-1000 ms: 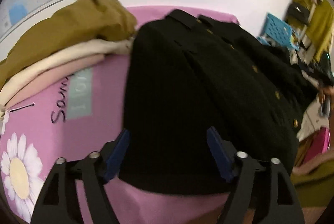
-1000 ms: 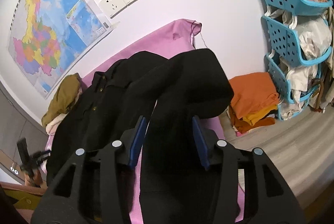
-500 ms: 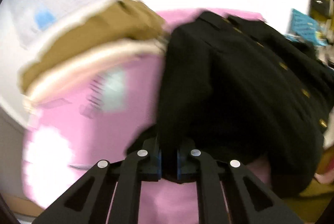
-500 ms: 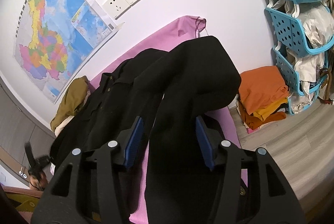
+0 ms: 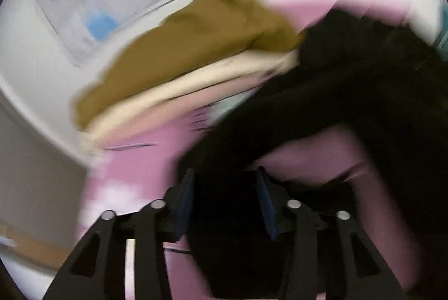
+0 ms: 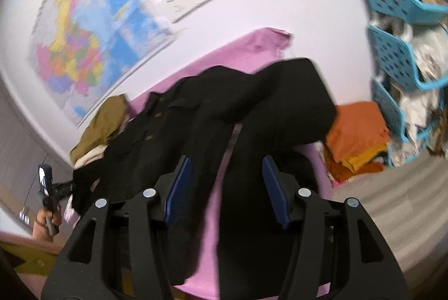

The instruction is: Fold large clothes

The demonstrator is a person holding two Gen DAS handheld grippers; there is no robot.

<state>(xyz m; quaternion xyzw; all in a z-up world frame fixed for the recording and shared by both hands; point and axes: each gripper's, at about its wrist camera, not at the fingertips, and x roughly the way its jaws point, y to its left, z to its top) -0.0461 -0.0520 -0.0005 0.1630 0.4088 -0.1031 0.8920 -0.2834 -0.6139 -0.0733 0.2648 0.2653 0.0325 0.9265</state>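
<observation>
Two sleeves of one black coat [image 6: 179,132] are what matter here, and I am holding both grippers at the near edge of it, where it is lying across the pink surface [image 6: 252,48]. My left gripper [image 5: 226,202] is sitting at the coat's near left corner; its jaws have just been opening, and black cloth [image 5: 350,93] is lying in the gap between the blue fingers [image 5: 183,204], though the blur is keeping me from telling whether they are pressing on it. From that gap the cloth is running up and to the right, away from me, towards the stack of folded clothes [image 5: 182,70] that is touching the coat's far left side. My right gripper [image 6: 226,188] is standing half open, with the right sleeve [image 6: 280,109] draped through the gap, its cloth nearer the right-hand finger, humping up at the coat's right shoulder and dropping back towards me (the grip itself is hidden under the fold, so I cannot call it held). I am judging the coat's long axis to be running from my grippers straight to the collar, so each sleeve is lying nearest its own hand, and the fold ought to be going inward across that axis.
</observation>
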